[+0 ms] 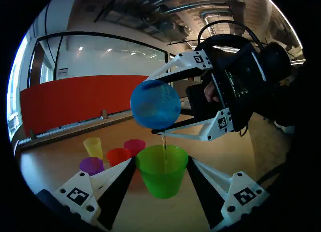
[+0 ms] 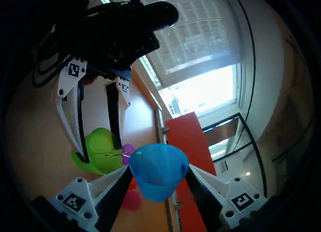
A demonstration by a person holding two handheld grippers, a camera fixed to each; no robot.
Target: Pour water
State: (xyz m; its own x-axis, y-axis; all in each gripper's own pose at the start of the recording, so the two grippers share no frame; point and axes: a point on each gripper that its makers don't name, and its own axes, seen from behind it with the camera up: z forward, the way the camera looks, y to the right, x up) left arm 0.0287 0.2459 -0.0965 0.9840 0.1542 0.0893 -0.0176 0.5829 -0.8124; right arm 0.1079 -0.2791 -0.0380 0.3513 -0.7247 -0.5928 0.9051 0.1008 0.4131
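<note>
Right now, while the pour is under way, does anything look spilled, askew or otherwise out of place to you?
Nothing stands out. The blue cup is tilted, but only to pour, and its thin stream falls inside the upright green cup. I see no puddle on the table around it.

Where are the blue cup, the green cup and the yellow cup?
blue cup (image 1: 155, 104), left gripper view, on its tilted underside.
green cup (image 1: 162, 176), left gripper view, on its outer wall.
yellow cup (image 1: 93, 147), left gripper view, on its side wall.
</note>
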